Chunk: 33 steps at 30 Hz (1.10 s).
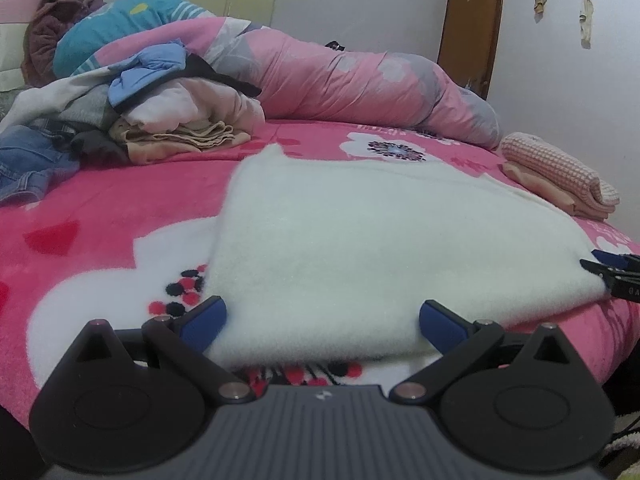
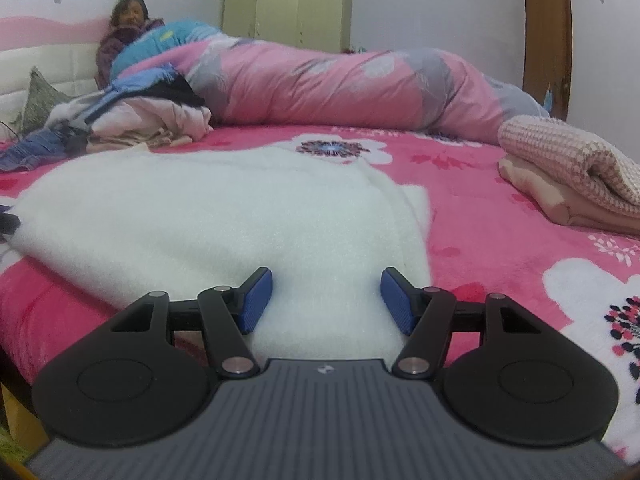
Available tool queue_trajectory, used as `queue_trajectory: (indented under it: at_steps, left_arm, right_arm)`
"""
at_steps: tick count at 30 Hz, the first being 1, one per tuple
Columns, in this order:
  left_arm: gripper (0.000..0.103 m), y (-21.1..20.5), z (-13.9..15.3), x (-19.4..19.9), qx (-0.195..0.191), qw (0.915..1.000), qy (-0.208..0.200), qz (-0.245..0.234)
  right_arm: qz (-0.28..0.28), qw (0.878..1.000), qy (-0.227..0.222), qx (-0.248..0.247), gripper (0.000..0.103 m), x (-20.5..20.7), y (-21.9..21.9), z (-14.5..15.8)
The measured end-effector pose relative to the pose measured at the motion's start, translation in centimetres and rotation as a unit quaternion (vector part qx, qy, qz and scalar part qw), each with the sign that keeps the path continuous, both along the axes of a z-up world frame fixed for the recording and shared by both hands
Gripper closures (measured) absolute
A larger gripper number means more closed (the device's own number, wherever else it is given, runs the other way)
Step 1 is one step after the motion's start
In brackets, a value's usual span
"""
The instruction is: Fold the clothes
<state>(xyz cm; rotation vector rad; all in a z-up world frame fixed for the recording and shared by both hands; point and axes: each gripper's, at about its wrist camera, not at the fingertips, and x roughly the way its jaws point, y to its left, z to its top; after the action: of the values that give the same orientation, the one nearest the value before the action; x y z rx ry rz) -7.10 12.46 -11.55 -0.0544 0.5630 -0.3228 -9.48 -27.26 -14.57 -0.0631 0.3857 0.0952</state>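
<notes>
- Fleece [image 1: 360,240], white and fluffy, is lying flat on a pink flowered blanket [image 1: 100,216] that is covering a bed; its near edge is reaching almost to the near edge of the bed.
- Left gripper [image 1: 322,322] is hovering low at the fleece's near edge, with its blue pads [image 1: 204,320] standing wide apart and the edge lying between them; the pads are not pressing on the cloth.
- Right gripper [image 2: 326,300] is sitting at the fleece's near right corner, its pads [image 2: 256,300] also standing apart with white cloth between them, not clamping it.
- In the left view, the right gripper's tips are showing at the far right edge, just beside the fleece's right corner.
- A pile [image 1: 132,108] of loose clothes, with jeans, a blue garment and pale pink pieces, is lying at the far left of the bed.
- A folded stack [image 2: 572,172], with a pink waffle-knit piece on top, is resting on the right side, apart from the fleece.
- A pink quilt [image 1: 340,76] is lying bunched along the far side.
- A person [image 1: 60,20] is sitting at the far left by the headboard.
- A brown door [image 1: 472,28] is standing in the far right wall.
</notes>
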Motion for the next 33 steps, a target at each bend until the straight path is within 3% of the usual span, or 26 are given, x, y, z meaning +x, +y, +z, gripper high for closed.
queue_trajectory:
  at_steps: [12, 13, 15, 17, 18, 21, 24, 27, 29, 33]
  left_arm:
    - [0.000, 0.0, 0.2, 0.2, 0.004, 1.0000, 0.002, -0.004]
    - [0.000, 0.0, 0.2, 0.2, 0.006, 1.0000, 0.003, -0.004]
    - [0.000, -0.1, 0.4, 0.3, 0.009, 0.9999, 0.007, -0.004]
    - [0.000, -0.2, 0.7, 0.4, 0.011, 0.9999, 0.012, -0.003]
    - [0.000, -0.3, 1.0, 0.4, 0.012, 0.9998, 0.016, -0.002]
    - [0.000, -0.6, 2.2, 0.3, 0.011, 0.9997, 0.022, 0.007]
    - [0.000, -1.2, 3.9, -0.1, 0.015, 0.9997, 0.009, 0.014]
    - [0.000, -3.4, 5.9, -0.1, 0.027, 0.9995, -0.013, -0.006]
    - [0.000, -6.1, 6.9, 0.4, 0.046, 0.9978, -0.024, -0.042]
    - [0.000, -13.9, 7.4, 1.8, 0.089, 0.9861, -0.032, -0.137]
  right_arm:
    - [0.009, 1.000, 0.008, 0.001, 0.045, -4.2, -1.9, 0.6]
    - [0.004, 1.000, 0.020, 0.016, 0.046, -4.4, -2.4, 1.2]
    - [0.001, 0.999, 0.028, 0.022, 0.063, -5.2, -2.8, 2.5]
    - [-0.012, 1.000, 0.018, -0.003, 0.064, -6.0, -2.9, 3.5]
    - [-0.021, 0.999, 0.018, 0.016, 0.064, -6.1, -3.5, 3.9]
    - [-0.045, 0.986, 0.015, 0.162, 0.063, -6.1, -6.9, 3.9]
    - [-0.031, 0.945, 0.021, 0.324, 0.062, -5.7, -10.5, 2.6]
    - [-0.001, 0.910, 0.008, 0.415, 0.056, -5.5, -12.6, 1.2]
    - [0.010, 0.908, 0.010, 0.418, 0.053, -5.3, -13.1, 0.5]
    - [0.053, 0.926, 0.028, 0.373, 0.049, -4.8, -12.8, -0.4]
